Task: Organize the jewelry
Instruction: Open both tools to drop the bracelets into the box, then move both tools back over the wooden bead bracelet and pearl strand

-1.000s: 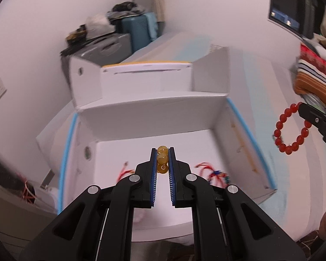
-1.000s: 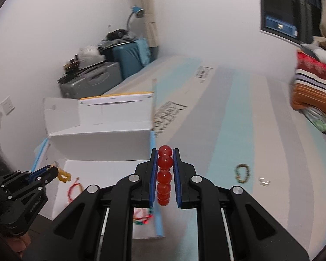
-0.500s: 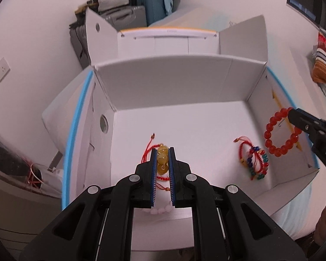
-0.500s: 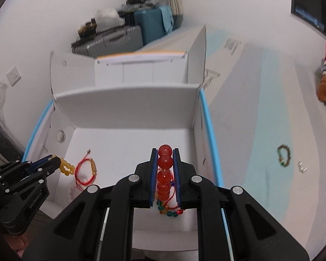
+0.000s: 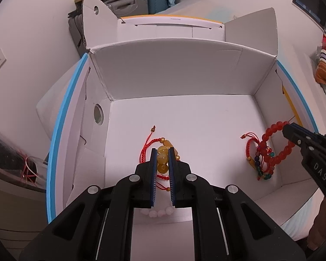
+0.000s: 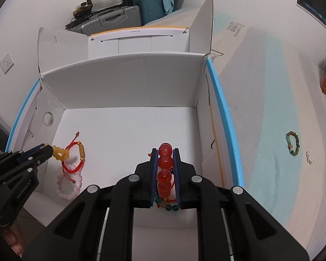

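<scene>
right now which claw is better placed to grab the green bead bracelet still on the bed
Right. The green bead bracelet lies outside the box on its right. The right claw is nearer, but must first drop its red bead bracelet.

Matt white cardboard box (image 5: 176, 76); glossy red bead bracelet (image 6: 165, 163); braided cord bracelet (image 5: 146, 146).
</scene>
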### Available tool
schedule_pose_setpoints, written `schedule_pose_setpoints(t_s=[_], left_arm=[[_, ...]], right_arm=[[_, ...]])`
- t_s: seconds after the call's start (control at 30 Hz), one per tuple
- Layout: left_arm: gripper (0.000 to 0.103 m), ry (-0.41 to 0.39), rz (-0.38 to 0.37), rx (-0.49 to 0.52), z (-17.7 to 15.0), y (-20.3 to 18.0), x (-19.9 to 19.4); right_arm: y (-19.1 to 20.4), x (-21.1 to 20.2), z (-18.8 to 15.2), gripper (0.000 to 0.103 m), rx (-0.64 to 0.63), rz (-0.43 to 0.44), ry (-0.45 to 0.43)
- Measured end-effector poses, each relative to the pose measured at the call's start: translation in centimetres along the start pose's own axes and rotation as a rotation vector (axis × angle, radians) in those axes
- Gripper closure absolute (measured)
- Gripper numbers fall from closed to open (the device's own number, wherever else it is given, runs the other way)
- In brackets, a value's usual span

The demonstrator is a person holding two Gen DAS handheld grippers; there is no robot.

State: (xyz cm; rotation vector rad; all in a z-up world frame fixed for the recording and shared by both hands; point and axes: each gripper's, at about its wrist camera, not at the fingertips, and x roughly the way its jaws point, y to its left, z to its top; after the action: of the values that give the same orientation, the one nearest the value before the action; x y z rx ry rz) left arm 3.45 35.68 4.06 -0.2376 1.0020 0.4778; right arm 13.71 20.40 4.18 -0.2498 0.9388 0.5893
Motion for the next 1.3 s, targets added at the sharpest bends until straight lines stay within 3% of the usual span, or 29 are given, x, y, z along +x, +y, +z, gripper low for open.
schedule_pose_setpoints(t_s=[0.13, 0.17, 0.2, 0.3, 0.4, 0.47, 0.5, 0.63, 0.93, 1.3], left_arm=[[0.088, -0.031, 0.029, -0.002, 0.1, 0.1, -0.5], [0.083, -0.039, 0.027, -0.004, 0.1, 0.2, -0.8], [0.075, -0.042, 0.024, -0.007, 0.1, 0.2, -1.0], [0.061, -0.072, 0.025, -0.022, 0.2, 0.3, -2.2], [0.024, -0.118, 0.031, -0.041, 0.4, 0.2, -3.7], [0.013, -0.16, 0.04, -0.046, 0.5, -0.1, -5.0], [0.012, -0.175, 0.04, -0.046, 0.6, -0.3, -5.6], [0.006, -0.203, 0.029, -0.038, 1.0, -1.6, -6.9], [0.006, -0.234, -0.058, 0.012, 1.8, -7.3, -8.7], [0.006, -0.232, -0.154, 0.12, 2.4, -17.9, -9.1]], right_arm=[[0.2, -0.1, -0.4, 0.089, -0.001, -0.002, -0.012], [0.3, -0.5, -0.4, 0.082, -0.005, 0.001, -0.023], [0.4, -0.8, -0.4, 0.065, -0.007, 0.005, -0.032], [0.4, -3.0, -0.2, 0.044, -0.014, 0.005, -0.103], [-0.2, -4.7, 0.1, 0.029, 0.001, 0.001, -0.143], [-0.9, -6.0, 0.3, 0.021, 0.015, -0.016, -0.176], [-1.2, -6.6, 0.4, 0.015, 0.019, -0.029, -0.19], [-3.3, -8.8, 0.3, 0.008, 0.049, -0.074, -0.242], [-9.8, -12.1, -0.7, 0.008, 0.12, -0.154, -0.301], [-19.6, -13.8, -3.4, 0.008, 0.213, -0.239, -0.304]])
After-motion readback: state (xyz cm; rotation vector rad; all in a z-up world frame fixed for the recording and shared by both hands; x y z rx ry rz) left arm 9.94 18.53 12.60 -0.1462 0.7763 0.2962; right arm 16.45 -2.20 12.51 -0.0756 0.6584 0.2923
